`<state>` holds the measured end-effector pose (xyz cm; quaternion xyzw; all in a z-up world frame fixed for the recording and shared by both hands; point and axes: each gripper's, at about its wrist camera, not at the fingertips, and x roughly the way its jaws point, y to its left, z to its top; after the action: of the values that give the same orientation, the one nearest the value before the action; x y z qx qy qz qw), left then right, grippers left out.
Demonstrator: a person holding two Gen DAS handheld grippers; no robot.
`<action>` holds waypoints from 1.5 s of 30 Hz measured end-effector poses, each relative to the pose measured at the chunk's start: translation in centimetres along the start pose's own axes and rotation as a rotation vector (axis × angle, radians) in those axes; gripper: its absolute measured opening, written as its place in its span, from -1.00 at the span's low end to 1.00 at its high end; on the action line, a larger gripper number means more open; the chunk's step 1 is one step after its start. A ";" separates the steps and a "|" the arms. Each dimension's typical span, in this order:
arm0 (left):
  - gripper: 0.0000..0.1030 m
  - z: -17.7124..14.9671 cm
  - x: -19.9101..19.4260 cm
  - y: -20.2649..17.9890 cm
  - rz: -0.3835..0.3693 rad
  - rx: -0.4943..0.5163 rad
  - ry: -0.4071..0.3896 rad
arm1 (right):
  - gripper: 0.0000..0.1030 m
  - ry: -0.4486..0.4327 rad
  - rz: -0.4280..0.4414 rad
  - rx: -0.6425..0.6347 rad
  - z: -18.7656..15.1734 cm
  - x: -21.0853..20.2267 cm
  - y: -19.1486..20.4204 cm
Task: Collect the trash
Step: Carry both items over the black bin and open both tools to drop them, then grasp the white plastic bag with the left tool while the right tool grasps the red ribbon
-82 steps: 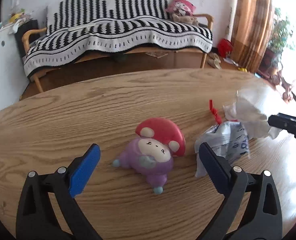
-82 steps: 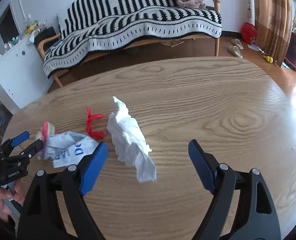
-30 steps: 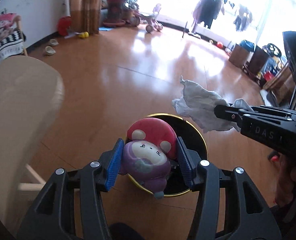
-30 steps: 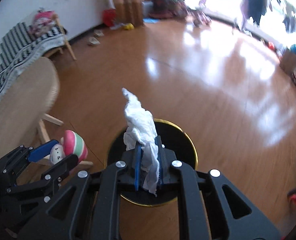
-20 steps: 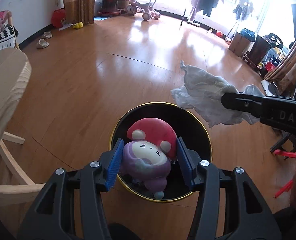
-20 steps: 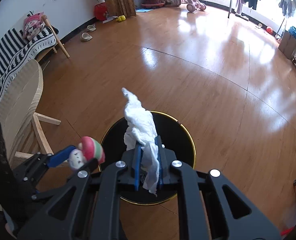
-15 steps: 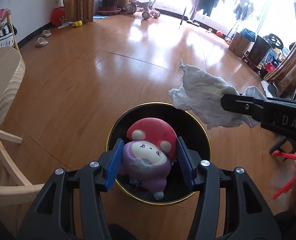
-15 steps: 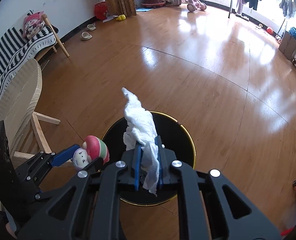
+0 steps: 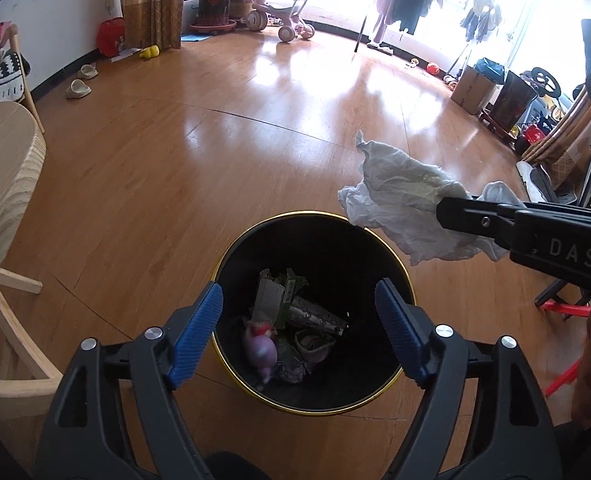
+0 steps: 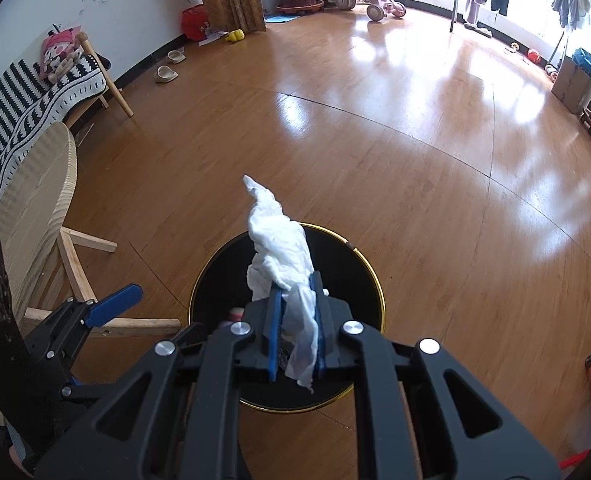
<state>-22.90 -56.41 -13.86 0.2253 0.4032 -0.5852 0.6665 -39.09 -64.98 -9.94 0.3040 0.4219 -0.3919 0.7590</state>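
my right tool (image 10: 295, 336) pinches the tissue (image 10: 281, 258) mid-wad above the bin (image 9: 391, 258), light and floppy, left tool (image 9: 301, 330) wide open over it

- Bin (image 9: 391, 258) — round, black inside, thin gold rim, standing open-topped on the wooden floor.
- Mushroom toy (image 9: 260, 345) — purple body, red cap, blurred; down in the bin at the left side of the heap.
- Scrap paper (image 9: 291, 304) — torn grey and green pieces, crumpled, piled on the bin's bottom beside the toy.
- Tissue (image 10: 281, 258) — white, crumpled, twisted to a point at its far end; pinched between two blue pads above the bin's mouth, one loose tail hanging down.
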 end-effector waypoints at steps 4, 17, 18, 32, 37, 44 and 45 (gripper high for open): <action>0.53 0.0 -0.7 -0.2 0.005 0.017 -0.011 | -0.70 0.006 -0.007 -0.004 0.2 0.2 0.1; 0.73 0.3 -8.5 4.9 0.093 -0.049 -0.096 | 0.23 -0.035 0.019 -0.062 0.6 -0.4 3.1; 0.77 0.3 -9.7 5.8 0.106 -0.064 -0.112 | 0.24 -0.037 0.026 -0.069 0.6 -0.5 3.7; 0.85 -8.1 -30.2 30.1 0.606 -0.419 -0.288 | 0.37 -0.091 0.270 -0.413 -0.2 -4.5 27.9; 0.85 -13.0 -33.7 37.2 0.820 -0.447 -0.254 | 0.39 -0.083 0.311 -0.561 -2.2 -5.4 36.1; 0.85 -15.2 -34.0 43.1 0.748 -0.491 -0.252 | 0.40 -0.076 0.360 -0.687 -4.7 -6.6 43.6; 0.85 -15.3 -33.5 43.7 0.728 -0.500 -0.246 | 0.40 -0.073 0.365 -0.702 -5.2 -6.7 44.5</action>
<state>15.30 -15.23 -3.27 0.1132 0.3445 -0.2198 0.9056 -5.56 -35.96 -0.65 0.0818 0.4423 -0.0930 0.8883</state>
